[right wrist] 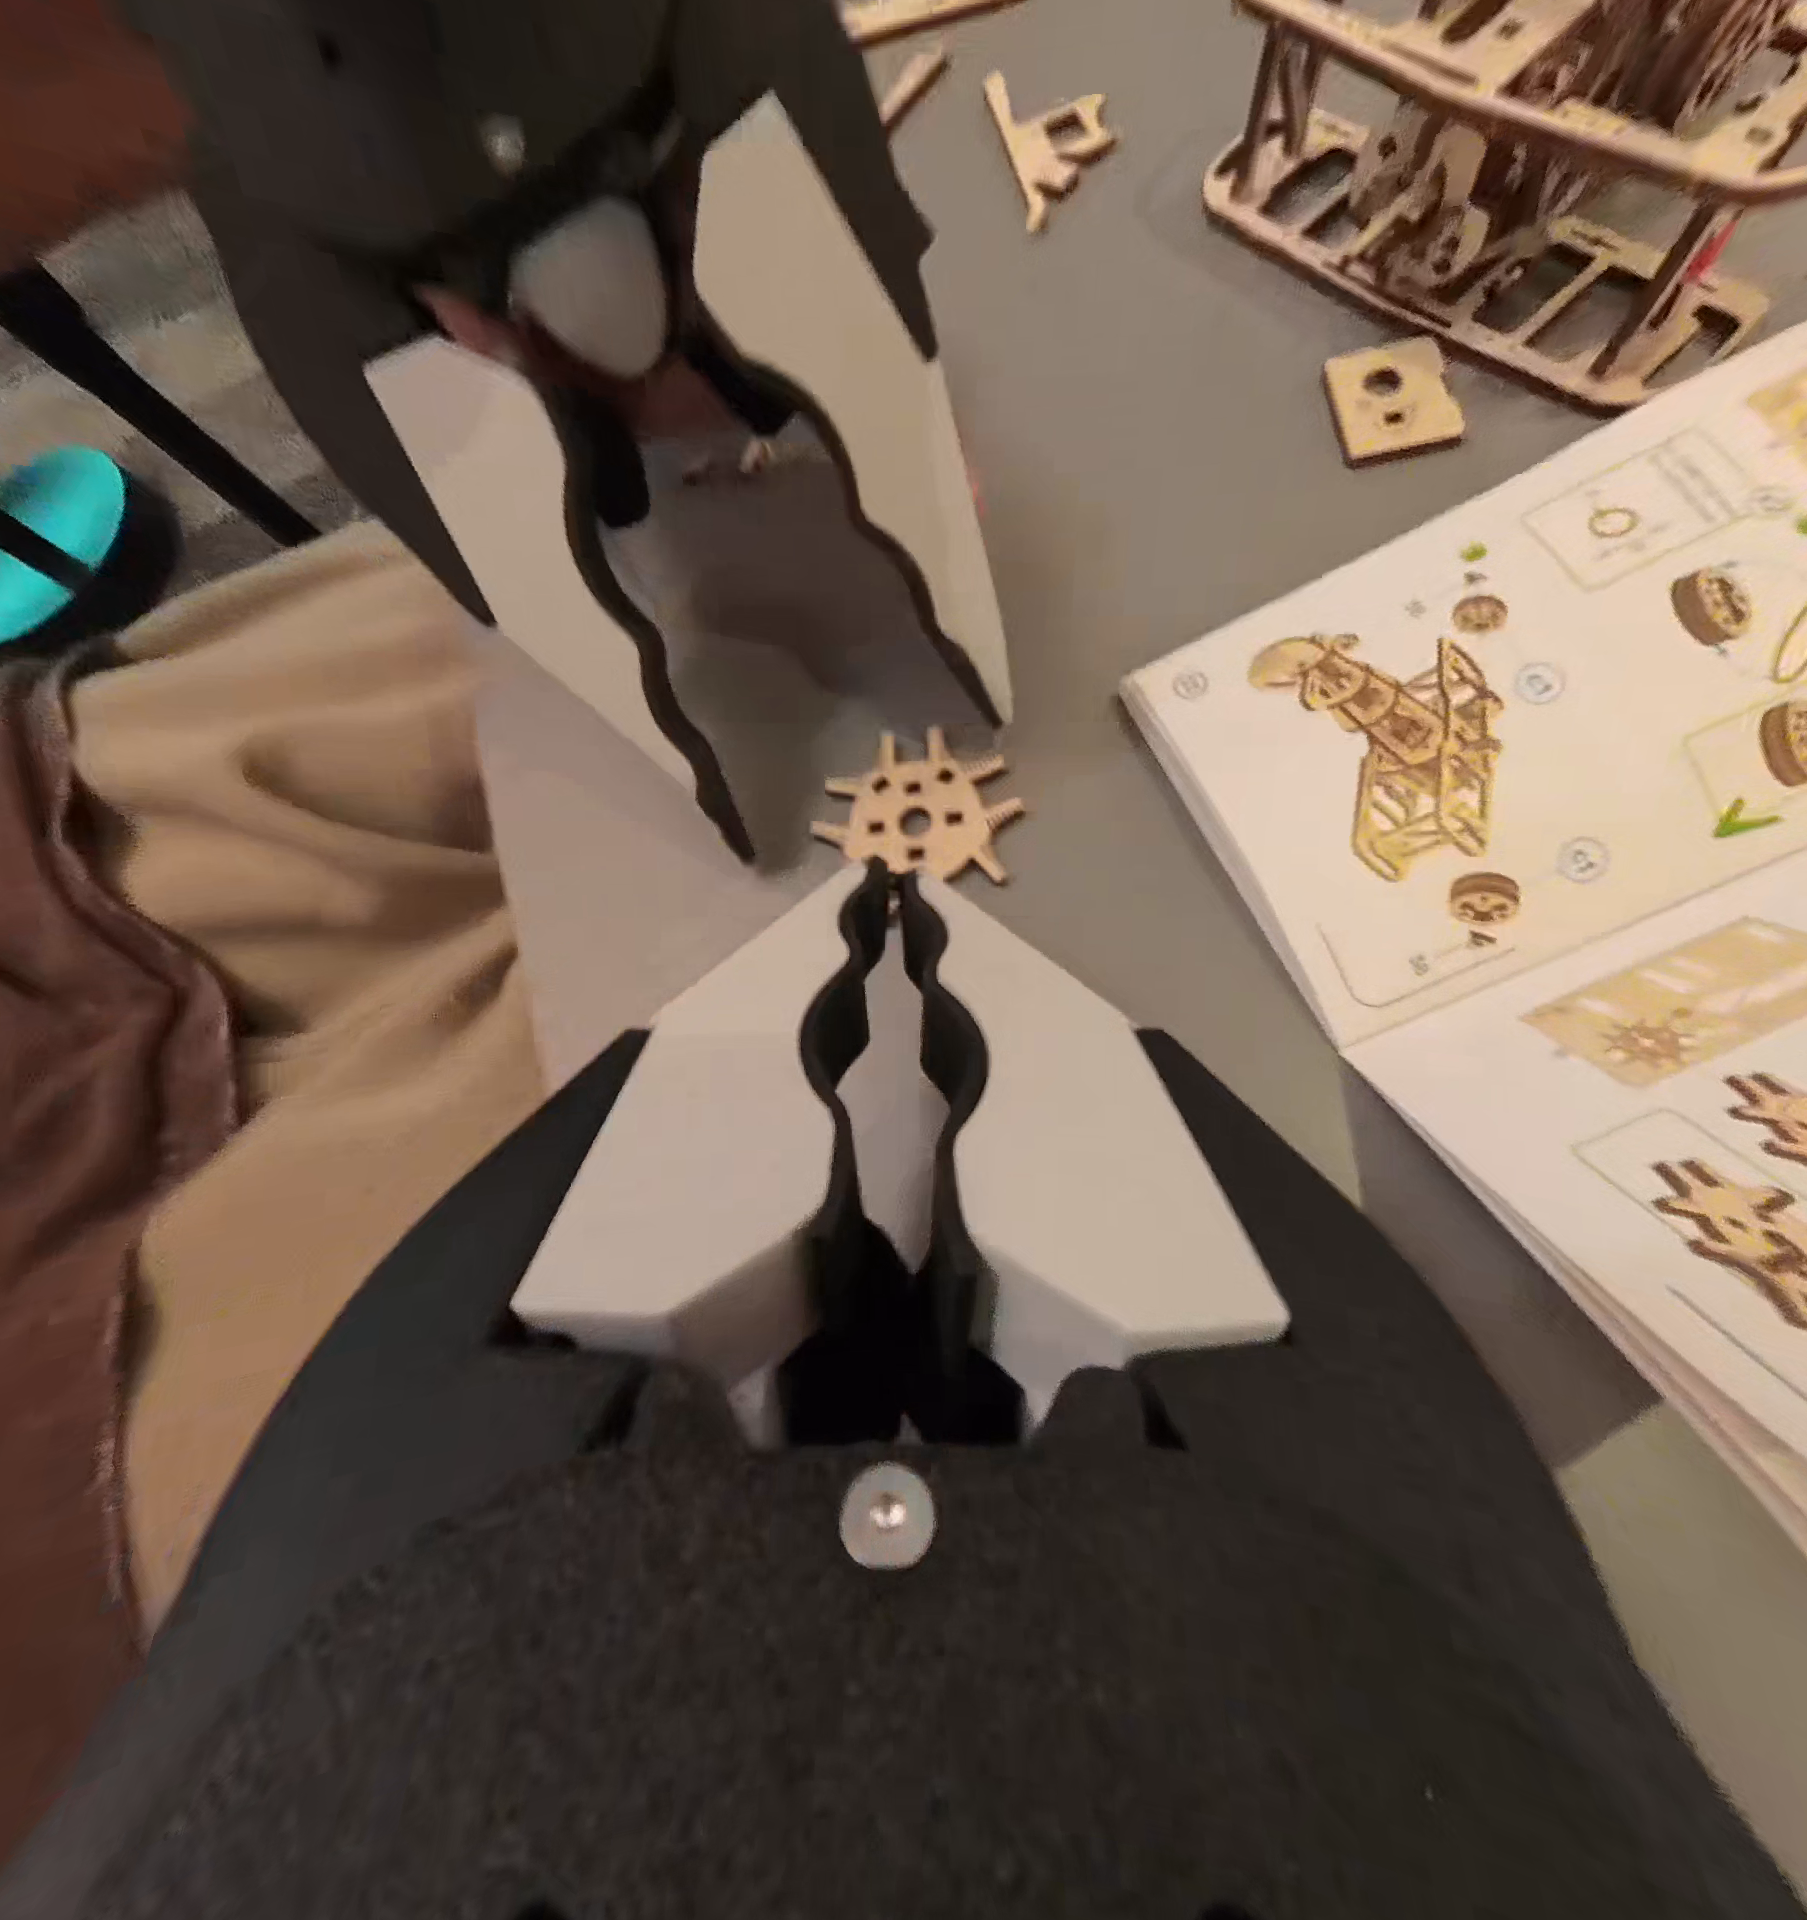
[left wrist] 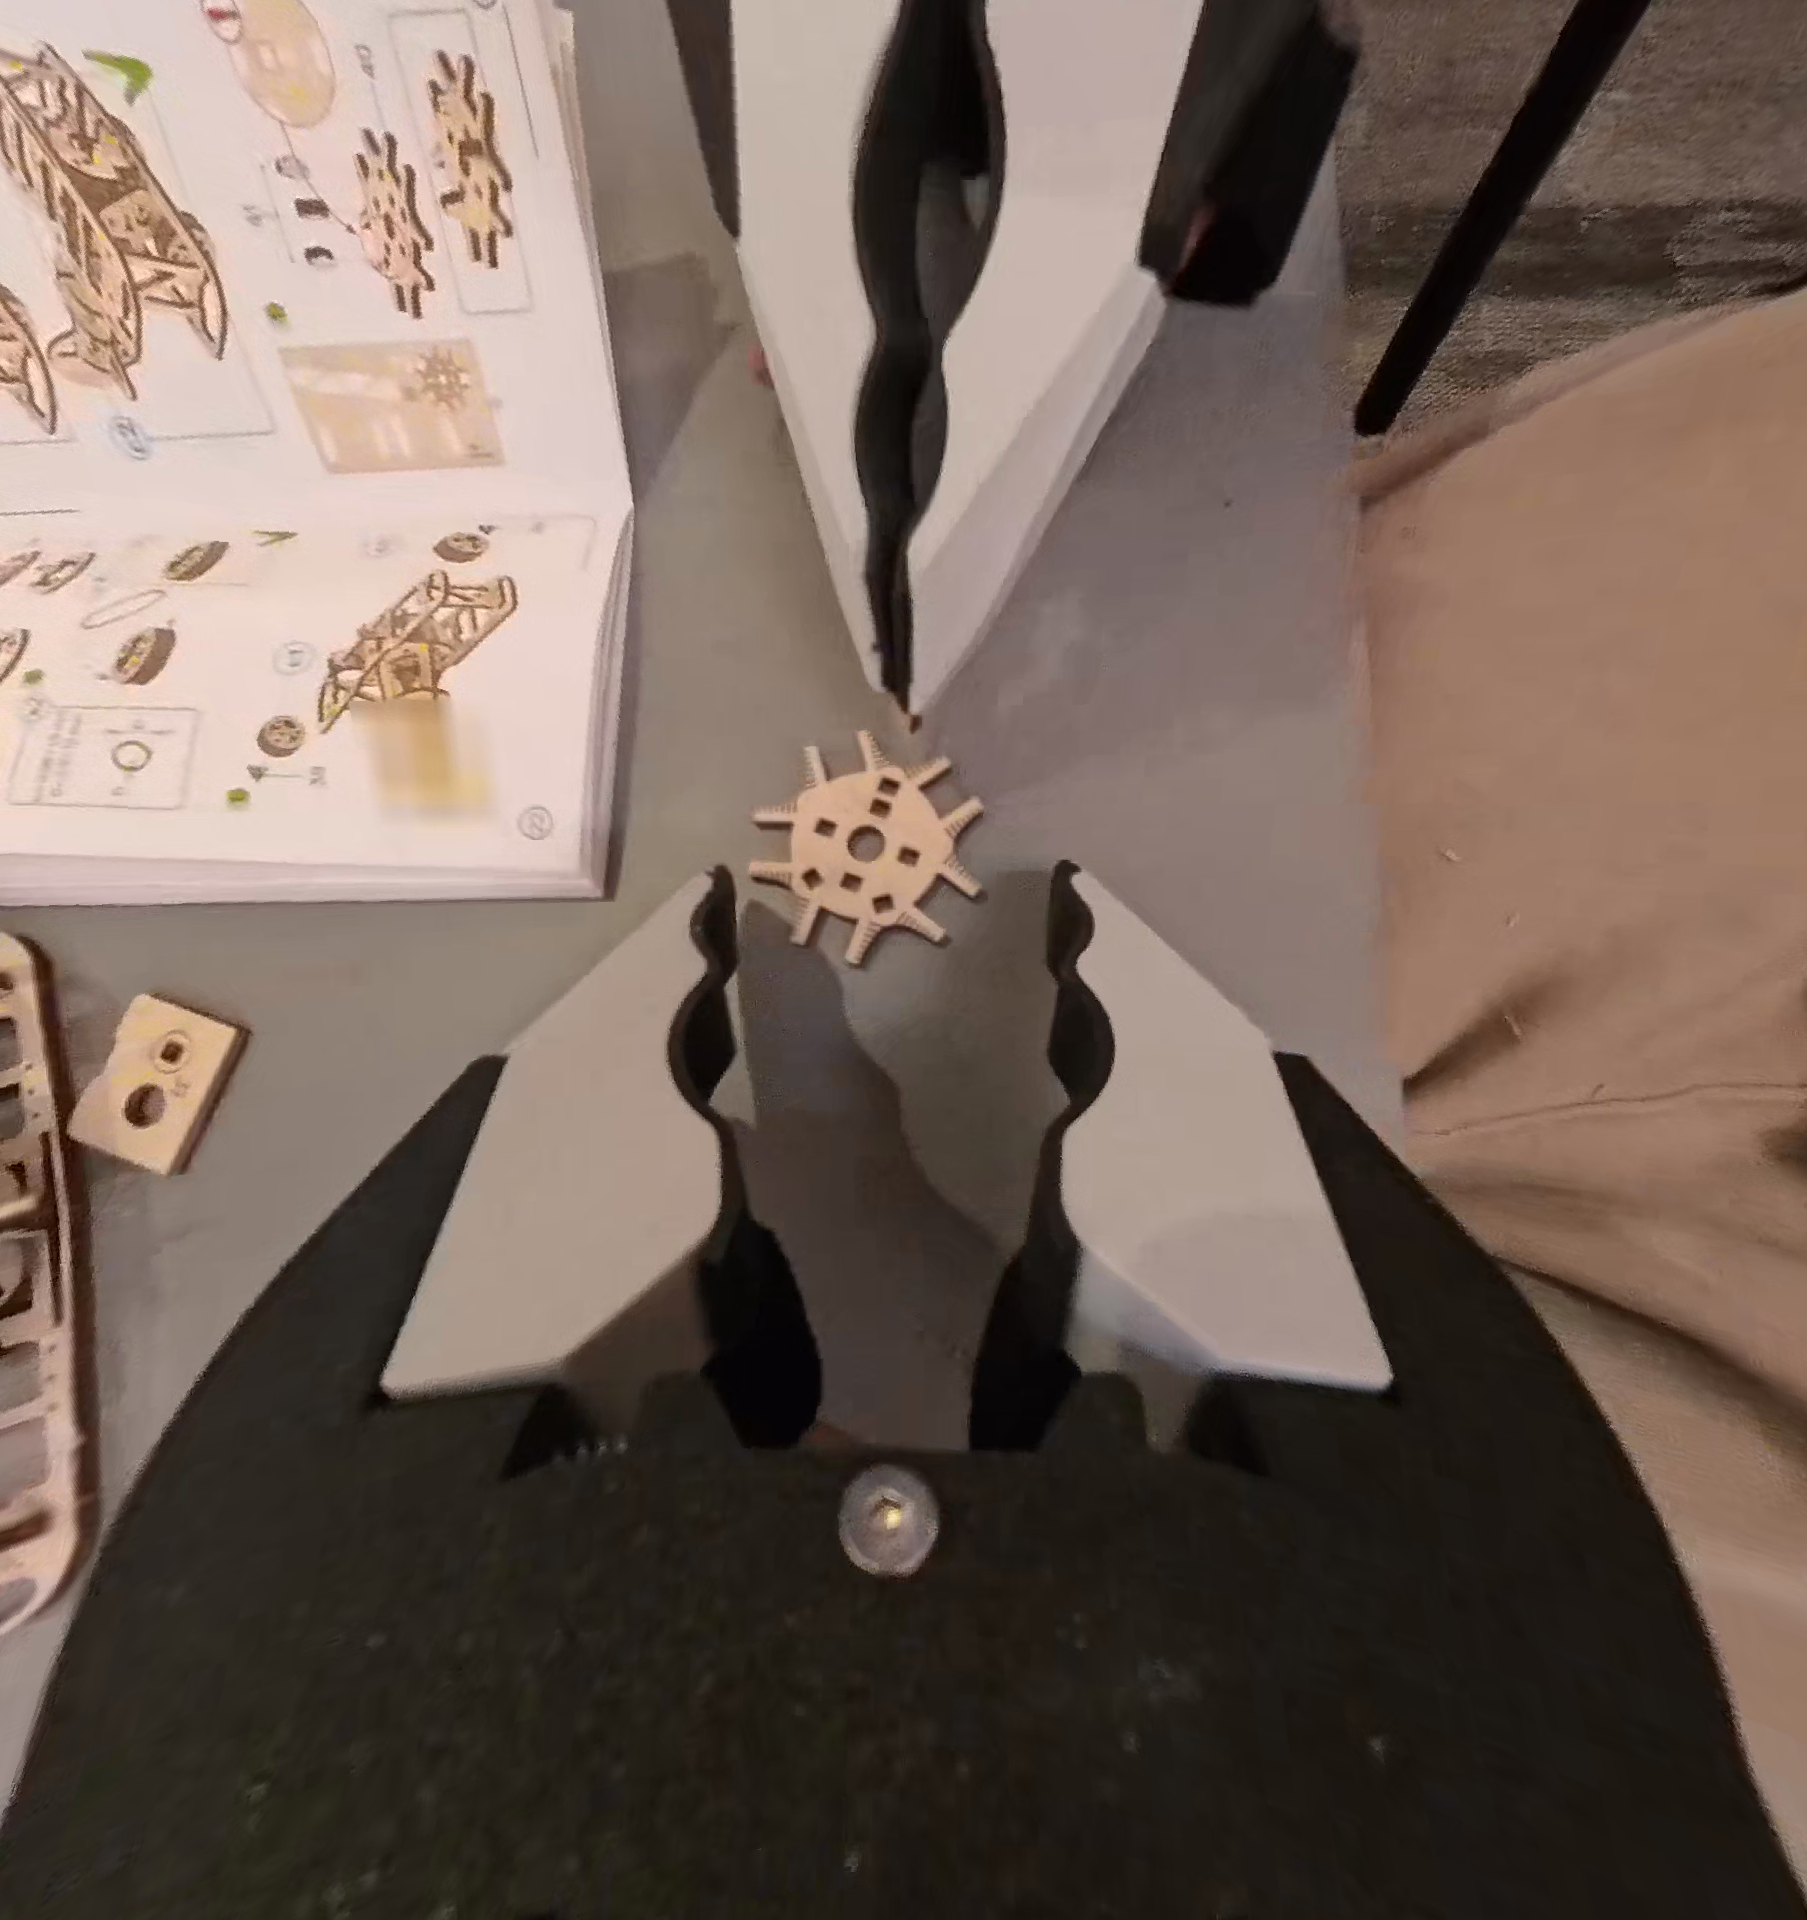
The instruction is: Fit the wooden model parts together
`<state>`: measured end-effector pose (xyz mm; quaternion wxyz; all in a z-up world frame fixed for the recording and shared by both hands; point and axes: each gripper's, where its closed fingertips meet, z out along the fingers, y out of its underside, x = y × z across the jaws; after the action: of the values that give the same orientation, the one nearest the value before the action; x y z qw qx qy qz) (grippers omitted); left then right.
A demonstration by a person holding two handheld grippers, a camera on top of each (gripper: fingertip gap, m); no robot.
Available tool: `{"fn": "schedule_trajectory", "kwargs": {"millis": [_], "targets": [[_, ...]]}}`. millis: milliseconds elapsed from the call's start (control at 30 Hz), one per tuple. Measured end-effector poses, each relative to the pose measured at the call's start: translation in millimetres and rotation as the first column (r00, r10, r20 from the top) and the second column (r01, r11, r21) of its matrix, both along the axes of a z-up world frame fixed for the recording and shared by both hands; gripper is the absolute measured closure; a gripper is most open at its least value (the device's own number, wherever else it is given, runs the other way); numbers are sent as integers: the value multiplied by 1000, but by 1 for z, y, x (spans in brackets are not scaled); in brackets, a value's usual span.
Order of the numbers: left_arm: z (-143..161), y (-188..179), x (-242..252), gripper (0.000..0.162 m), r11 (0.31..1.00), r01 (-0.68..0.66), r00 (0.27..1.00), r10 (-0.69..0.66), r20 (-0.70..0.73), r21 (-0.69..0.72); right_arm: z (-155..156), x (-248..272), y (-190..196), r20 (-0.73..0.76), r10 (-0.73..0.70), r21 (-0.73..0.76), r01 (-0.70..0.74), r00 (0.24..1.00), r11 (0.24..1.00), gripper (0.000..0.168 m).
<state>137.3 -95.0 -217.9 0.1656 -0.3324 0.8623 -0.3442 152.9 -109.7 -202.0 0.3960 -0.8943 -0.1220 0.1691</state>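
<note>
A flat wooden gear (left wrist: 868, 847) with spiky teeth and several square holes lies on the grey table (left wrist: 1138, 727). My left gripper (left wrist: 888, 881) is open and empty, with its fingertips on either side of the gear's near edge. My right gripper (right wrist: 886, 878) is shut, with its tips at the gear's (right wrist: 914, 821) opposite edge. A tiny tan wooden bit seems pinched between its tips, and I cannot tell what it is. The right gripper (left wrist: 904, 707) comes in from the top of the left wrist view. The left gripper (right wrist: 863, 779) shows open in the right wrist view.
An open instruction booklet (left wrist: 255, 468) lies beside the gear. A small square wooden plate (right wrist: 1392, 400) with holes, loose parts (right wrist: 1050, 145) and a partly built wooden model (right wrist: 1553, 187) lie beyond. Beige cloth (left wrist: 1605, 935) covers the table's other side. The grippers are tip to tip, or close to it.
</note>
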Motion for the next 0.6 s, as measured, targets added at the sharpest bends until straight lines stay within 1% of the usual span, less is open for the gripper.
{"fn": "schedule_trajectory", "kwargs": {"millis": [67, 133, 200, 333, 600], "targets": [[5, -2, 8, 105, 998, 12, 1000, -11, 8, -64, -1, 3, 1, -36, 1, 23, 0, 999, 1000, 167], [3, -4, 12, 110, 994, 26, 999, -29, -26, -104, 4, 3, 4, -64, 1, 46, 2, 998, 999, 167], [-5, -1, 14, 117, 997, 38, 999, -40, -33, -62, 3, 0, 5, -67, 12, 38, -9, 998, 999, 167], [-5, 0, 13, 121, 997, 37, 999, -39, -25, -63, -8, -3, 6, 10, 16, 20, -16, 1000, 1000, 167], [-6, -1, 13, 122, 998, 18, 1000, -20, -21, -61, -10, -2, 10, 42, -2, -7, 2, 999, 1000, 168]]}}
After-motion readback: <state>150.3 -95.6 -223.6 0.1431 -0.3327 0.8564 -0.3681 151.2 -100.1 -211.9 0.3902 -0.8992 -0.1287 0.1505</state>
